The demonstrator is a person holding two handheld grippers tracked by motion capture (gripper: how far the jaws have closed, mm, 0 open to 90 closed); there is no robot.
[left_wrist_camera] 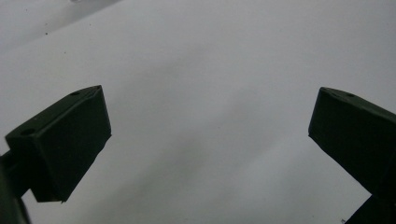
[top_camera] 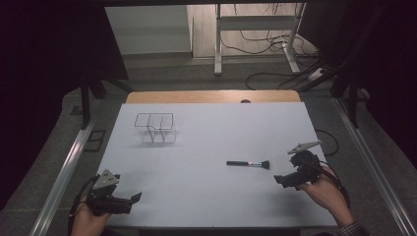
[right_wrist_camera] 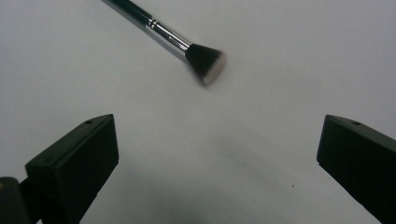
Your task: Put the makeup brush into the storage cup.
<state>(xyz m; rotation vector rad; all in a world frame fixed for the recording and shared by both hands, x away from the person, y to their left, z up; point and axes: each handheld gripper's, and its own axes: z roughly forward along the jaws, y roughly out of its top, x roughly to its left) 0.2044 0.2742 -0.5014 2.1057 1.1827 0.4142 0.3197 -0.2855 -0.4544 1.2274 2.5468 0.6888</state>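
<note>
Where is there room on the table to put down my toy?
Plenty: the white table is bare in the middle, between the clear holder at the far left and the brush. It is tighter by the right gripper, near the brush.

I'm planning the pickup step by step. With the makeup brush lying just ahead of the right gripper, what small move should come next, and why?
Probably ease the right gripper forward toward the makeup brush. Its jaws stand wide open with nothing between them, and the brush lies flat on the white table just beyond them, so closing now would grasp nothing.
</note>
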